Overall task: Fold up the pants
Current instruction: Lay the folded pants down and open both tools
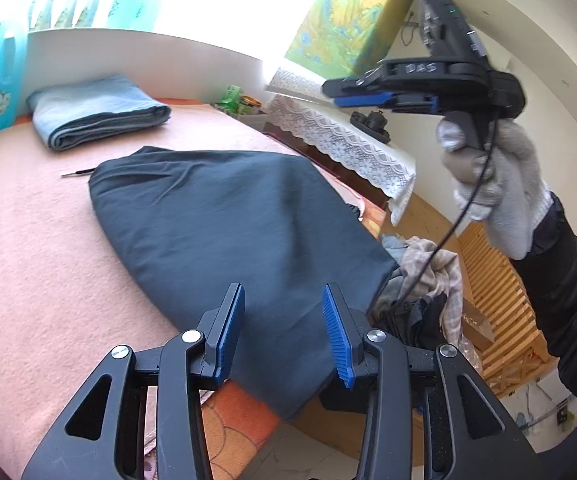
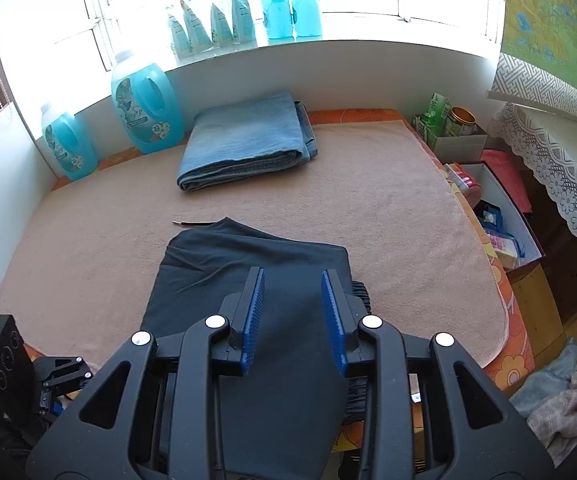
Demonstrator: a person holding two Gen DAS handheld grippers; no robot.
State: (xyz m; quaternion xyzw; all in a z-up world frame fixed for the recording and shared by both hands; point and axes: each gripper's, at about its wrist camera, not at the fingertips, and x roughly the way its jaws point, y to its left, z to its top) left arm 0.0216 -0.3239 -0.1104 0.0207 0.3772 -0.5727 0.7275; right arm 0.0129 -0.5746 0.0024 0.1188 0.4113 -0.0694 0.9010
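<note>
Dark navy pants (image 1: 224, 224) lie folded on the peach blanket (image 1: 28, 240), one end hanging over the near edge. My left gripper (image 1: 284, 300) is open and empty, just above their near end. The right gripper (image 1: 352, 94) shows in the left wrist view held high to the right by a gloved hand (image 1: 488, 184). In the right wrist view the pants (image 2: 248, 280) lie below my right gripper (image 2: 292, 292), which is open and empty, above the cloth. An elastic waistband (image 2: 358, 292) peeks out at the right.
Folded light-blue jeans (image 2: 248, 144) lie at the back of the blanket (image 2: 388, 200). Blue detergent bottles (image 2: 144, 108) stand by the window wall. A lace-covered shelf (image 2: 560, 168), boxes (image 2: 496, 216) and a heap of clothes (image 1: 428, 280) are to the right, off the bed.
</note>
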